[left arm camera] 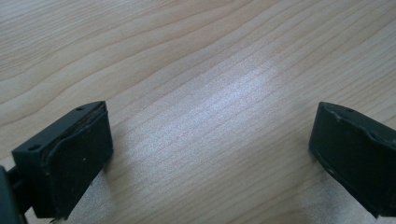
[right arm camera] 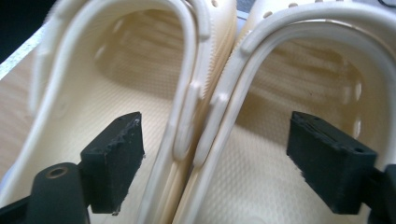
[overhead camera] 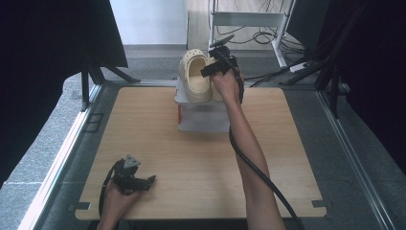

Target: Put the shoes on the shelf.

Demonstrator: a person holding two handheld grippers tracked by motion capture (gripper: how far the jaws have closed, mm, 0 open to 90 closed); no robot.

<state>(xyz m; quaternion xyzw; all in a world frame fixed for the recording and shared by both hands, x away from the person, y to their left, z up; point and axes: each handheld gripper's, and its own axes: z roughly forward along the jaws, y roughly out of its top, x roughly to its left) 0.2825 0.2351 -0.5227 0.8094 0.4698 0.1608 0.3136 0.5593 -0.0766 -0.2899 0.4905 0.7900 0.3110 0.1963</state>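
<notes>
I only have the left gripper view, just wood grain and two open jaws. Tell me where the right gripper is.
Observer: The right gripper is at the far side of the table, at a pair of cream clogs on a white box.
Operator: Report its jaws.
Observer: Open. In the right gripper view, one jaw sits inside each clog, with the two touching inner walls between them.
Operator: Now place my gripper on the table.
Observer: The left gripper is low at the table's near left corner, jaws pointing right.
</notes>
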